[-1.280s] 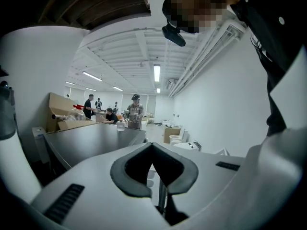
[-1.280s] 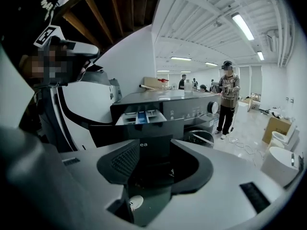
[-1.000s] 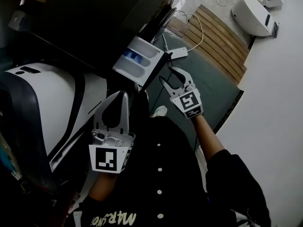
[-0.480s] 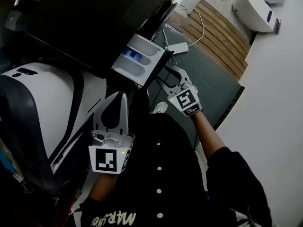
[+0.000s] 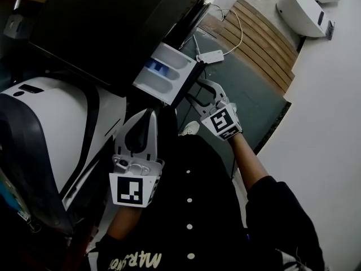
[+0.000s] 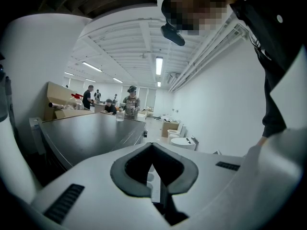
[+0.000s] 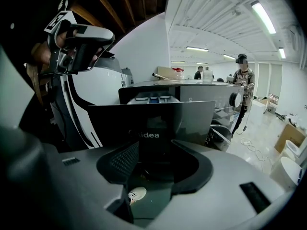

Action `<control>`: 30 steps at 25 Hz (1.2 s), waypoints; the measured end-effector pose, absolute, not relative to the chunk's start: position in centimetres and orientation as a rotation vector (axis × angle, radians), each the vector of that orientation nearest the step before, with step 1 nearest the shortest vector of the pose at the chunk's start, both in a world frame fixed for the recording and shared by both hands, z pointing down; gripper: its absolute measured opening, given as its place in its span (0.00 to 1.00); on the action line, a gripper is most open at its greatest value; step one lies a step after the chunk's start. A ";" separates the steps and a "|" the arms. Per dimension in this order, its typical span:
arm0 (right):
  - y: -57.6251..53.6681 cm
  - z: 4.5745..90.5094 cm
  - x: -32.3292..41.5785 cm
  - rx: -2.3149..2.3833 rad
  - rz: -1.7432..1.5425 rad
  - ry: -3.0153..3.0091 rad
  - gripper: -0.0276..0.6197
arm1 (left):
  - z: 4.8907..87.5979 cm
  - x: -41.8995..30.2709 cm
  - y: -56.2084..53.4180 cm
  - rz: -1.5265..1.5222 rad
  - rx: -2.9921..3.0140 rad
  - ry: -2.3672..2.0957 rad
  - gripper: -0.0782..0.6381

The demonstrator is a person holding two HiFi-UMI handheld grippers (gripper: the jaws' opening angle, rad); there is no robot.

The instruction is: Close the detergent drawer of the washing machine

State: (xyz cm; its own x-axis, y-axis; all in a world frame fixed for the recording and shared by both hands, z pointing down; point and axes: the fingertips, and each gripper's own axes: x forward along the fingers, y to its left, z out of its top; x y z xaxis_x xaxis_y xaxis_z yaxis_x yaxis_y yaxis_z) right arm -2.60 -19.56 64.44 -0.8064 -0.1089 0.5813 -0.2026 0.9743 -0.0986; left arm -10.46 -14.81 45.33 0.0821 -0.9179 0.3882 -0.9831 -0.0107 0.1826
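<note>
The white detergent drawer [image 5: 166, 72] with a blue compartment stands pulled out of the dark washing machine [image 5: 113, 21]. My right gripper [image 5: 198, 90] is open, its fingertips right at the drawer's dark front panel [image 7: 153, 121], which carries a Midea logo and fills the right gripper view between the jaws of the right gripper [image 7: 156, 145]; whether they touch it is unclear. My left gripper [image 5: 149, 114] is shut and empty, held lower and nearer my body, beside the machine's front. In the left gripper view, the left gripper [image 6: 151, 146] points over the machine's dark top [image 6: 91, 135].
A large white rounded appliance [image 5: 45, 117] stands at the left. Wooden slats [image 5: 254, 38], a white power strip [image 5: 211, 56] with a cable and a white fixture [image 5: 302, 7] lie on the floor beyond. A shoe [image 5: 190, 130] shows below the drawer. Several people [image 6: 130, 102] stand far off.
My right gripper has moved slightly up and left, closer to the drawer's front panel. The drawer is still out. The left gripper has barely shifted.
</note>
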 end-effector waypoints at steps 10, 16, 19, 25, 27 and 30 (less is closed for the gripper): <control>-20.2 64.2 -4.9 0.214 0.191 -2.518 0.37 | 45.3 -10.6 -16.1 0.201 1.981 -1.864 0.12; -20.6 64.1 -6.9 0.213 0.189 -2.523 0.37 | 45.3 -11.8 -16.4 0.203 1.965 -1.885 0.12; -20.6 64.3 -7.8 0.216 0.189 -2.518 0.37 | 45.2 -12.3 -16.5 0.196 1.958 -1.896 0.12; -21.0 64.3 -9.5 0.219 0.186 -2.532 0.36 | 45.5 -13.8 -16.2 0.198 1.923 -1.922 0.12; -21.1 64.2 -9.9 0.220 0.183 -2.531 0.36 | 45.7 -14.1 -16.1 0.205 1.911 -1.924 0.12; -21.2 64.2 -10.2 0.217 0.184 -2.530 0.36 | 45.8 -14.6 -16.1 0.201 1.903 -1.934 0.12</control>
State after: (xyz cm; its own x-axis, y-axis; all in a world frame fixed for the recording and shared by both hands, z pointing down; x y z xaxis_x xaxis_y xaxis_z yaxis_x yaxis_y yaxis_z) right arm -10.25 -21.24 64.16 -0.8147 -0.1141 0.5685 -0.1951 0.9772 -0.0835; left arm -14.63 -16.11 45.78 0.0230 -0.9209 0.3891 -0.9812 0.0539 0.1855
